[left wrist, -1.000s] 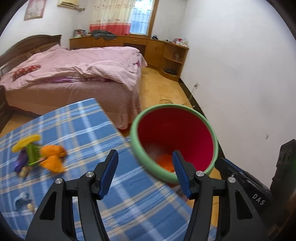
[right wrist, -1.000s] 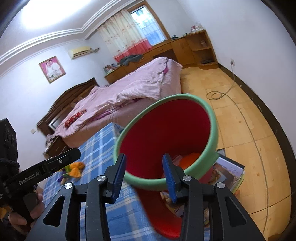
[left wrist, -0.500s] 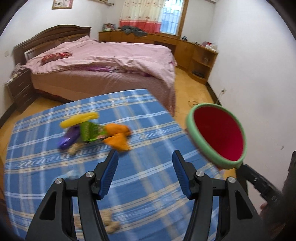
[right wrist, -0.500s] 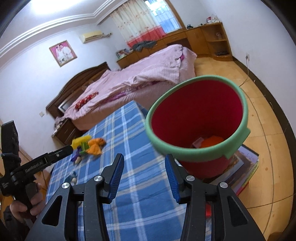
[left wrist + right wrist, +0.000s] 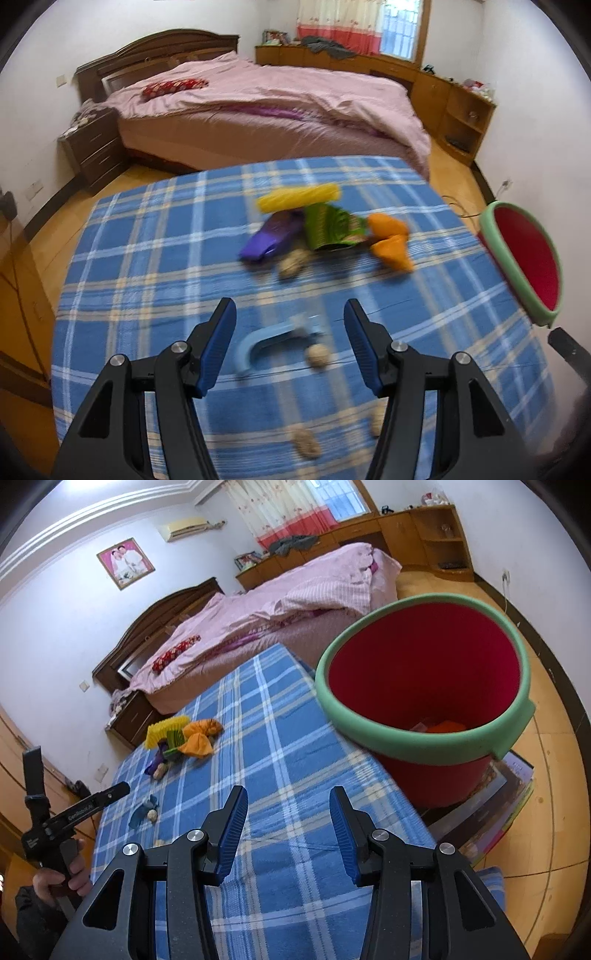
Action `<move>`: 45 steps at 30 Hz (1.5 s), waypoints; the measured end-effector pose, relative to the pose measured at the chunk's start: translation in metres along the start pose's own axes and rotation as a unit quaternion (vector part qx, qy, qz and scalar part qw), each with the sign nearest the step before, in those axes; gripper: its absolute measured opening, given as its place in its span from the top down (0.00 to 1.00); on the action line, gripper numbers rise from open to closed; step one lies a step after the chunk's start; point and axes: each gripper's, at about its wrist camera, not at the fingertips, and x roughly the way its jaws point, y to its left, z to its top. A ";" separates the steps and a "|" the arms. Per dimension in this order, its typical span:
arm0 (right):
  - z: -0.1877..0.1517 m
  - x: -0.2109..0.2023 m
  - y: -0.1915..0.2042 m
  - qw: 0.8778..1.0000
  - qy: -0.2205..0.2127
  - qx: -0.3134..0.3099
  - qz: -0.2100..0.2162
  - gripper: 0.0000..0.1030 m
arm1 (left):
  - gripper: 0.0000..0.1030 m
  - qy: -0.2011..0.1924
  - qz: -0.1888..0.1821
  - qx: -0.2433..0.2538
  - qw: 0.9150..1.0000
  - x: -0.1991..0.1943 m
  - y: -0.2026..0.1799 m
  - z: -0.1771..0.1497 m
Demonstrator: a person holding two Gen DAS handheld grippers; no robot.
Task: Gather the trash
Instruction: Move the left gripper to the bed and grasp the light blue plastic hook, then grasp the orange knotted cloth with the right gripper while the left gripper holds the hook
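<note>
A blue plaid table carries a trash pile: a yellow wrapper, a purple wrapper, a green wrapper and orange peel. My left gripper hangs open above a light-blue wrapper and a nut shell, touching neither. More shells lie nearer. A red bin with a green rim stands off the table's right edge. My right gripper is open and empty over the cloth, left of the bin. The pile lies far left of it.
The bin rests on a stack of magazines on the wooden floor, with orange scraps inside. A pink bed stands beyond the table, a nightstand to its left. A hand holds the left tool's black body.
The left gripper swung left from the bin to over the table, now above the light-blue wrapper. The right gripper drew back from the bin's mouth and now hangs over the cloth.
</note>
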 end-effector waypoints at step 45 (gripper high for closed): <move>0.032 0.126 0.124 0.990 0.079 -0.115 0.008 0.54 | 0.86 -0.037 -0.006 -0.193 0.980 0.024 0.099 -0.009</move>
